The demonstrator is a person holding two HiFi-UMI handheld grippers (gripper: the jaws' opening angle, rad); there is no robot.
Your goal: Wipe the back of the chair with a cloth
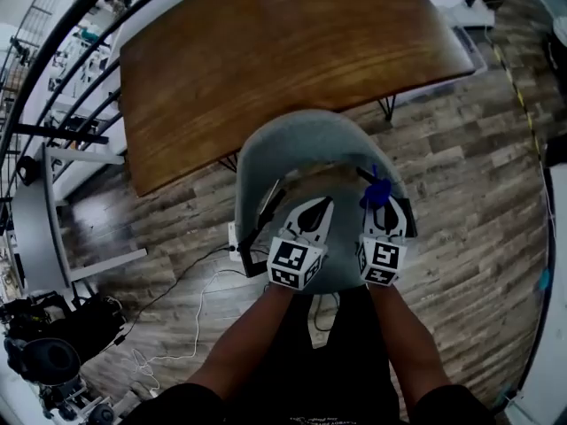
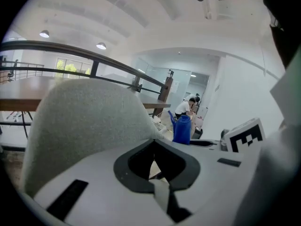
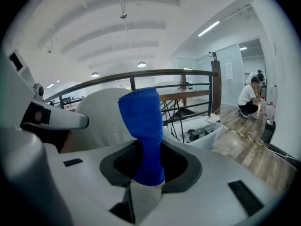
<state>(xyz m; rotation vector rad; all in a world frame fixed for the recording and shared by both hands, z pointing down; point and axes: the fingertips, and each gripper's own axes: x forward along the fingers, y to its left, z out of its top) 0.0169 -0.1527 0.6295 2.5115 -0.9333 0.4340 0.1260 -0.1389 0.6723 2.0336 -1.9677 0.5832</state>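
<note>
The grey upholstered chair stands just in front of me, its curved back toward the table. My right gripper is shut on a blue cloth, which sticks up out of the jaws; the cloth hangs over the seat, just inside the right end of the chair back. To its left, over the seat, my left gripper is shut, with nothing between its jaws. The left gripper view looks past that gripper to the blue cloth beside the chair back.
A brown wooden table stands beyond the chair. A dark metal railing runs behind it. White cables and a power strip lie on the wood floor at the left. A white bin sits to the right, and a person crouches far off.
</note>
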